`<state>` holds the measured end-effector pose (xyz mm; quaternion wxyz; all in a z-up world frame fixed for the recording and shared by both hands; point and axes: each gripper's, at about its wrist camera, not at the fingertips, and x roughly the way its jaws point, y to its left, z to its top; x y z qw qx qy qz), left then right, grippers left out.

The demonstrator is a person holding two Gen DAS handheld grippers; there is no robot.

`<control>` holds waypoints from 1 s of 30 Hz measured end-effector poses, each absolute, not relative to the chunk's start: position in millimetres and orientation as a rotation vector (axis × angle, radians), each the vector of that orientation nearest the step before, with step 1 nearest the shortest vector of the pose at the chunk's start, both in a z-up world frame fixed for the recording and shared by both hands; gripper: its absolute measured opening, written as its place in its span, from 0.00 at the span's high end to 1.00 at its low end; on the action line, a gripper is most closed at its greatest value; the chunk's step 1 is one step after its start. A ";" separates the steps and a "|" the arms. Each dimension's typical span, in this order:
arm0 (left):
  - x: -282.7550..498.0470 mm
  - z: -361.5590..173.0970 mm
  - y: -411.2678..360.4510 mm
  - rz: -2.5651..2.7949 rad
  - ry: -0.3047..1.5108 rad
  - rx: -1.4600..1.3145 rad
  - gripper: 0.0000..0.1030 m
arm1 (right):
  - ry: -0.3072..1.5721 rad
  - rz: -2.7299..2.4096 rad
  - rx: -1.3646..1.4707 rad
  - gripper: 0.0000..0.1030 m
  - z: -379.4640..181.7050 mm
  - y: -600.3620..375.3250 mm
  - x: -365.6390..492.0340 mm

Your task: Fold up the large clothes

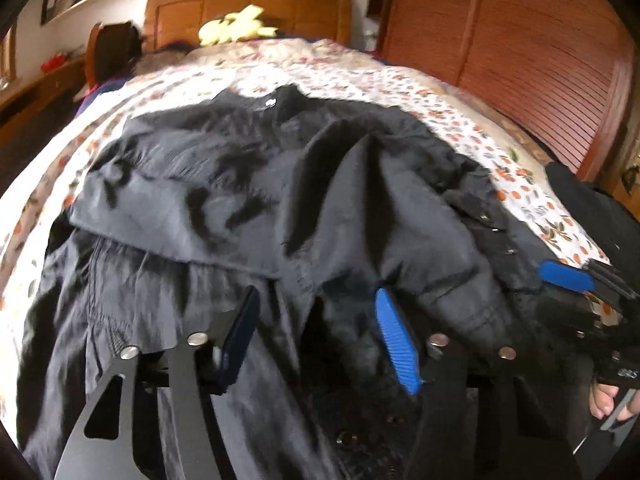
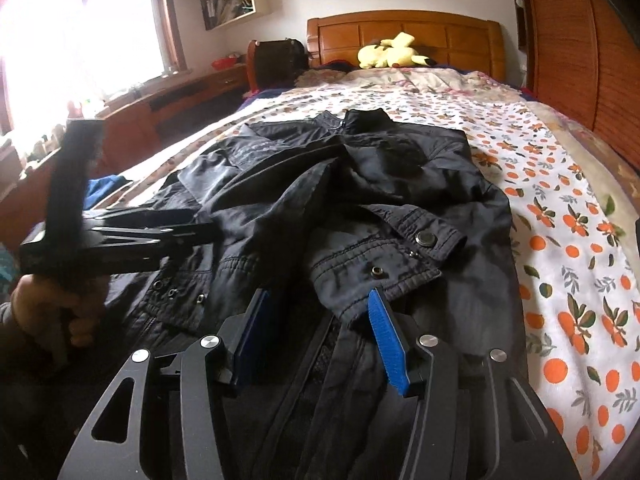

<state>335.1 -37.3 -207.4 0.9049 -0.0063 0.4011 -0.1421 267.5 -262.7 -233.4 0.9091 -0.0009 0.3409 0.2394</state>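
Note:
A large black jacket lies face up on the bed, collar toward the headboard, with both sleeves folded across its front. My left gripper hovers open over the jacket's lower part, with dark fabric lying loose between its blue pads. In the right wrist view it shows at the left edge, held by a hand. My right gripper stands open at the snap-buttoned sleeve cuff, whose edge rests by the right pad unpinched. One of its blue pads shows in the left wrist view.
The floral orange-print bedsheet runs bare around the jacket. A yellow plush toy rests at the wooden headboard. A slatted wooden wardrobe stands along the right; a desk sits under the window on the left.

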 end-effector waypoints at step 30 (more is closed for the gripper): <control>370.9 -140.3 9.3 -0.002 0.818 0.282 0.88 | 0.633 0.484 -0.029 0.52 -208.4 -261.1 269.4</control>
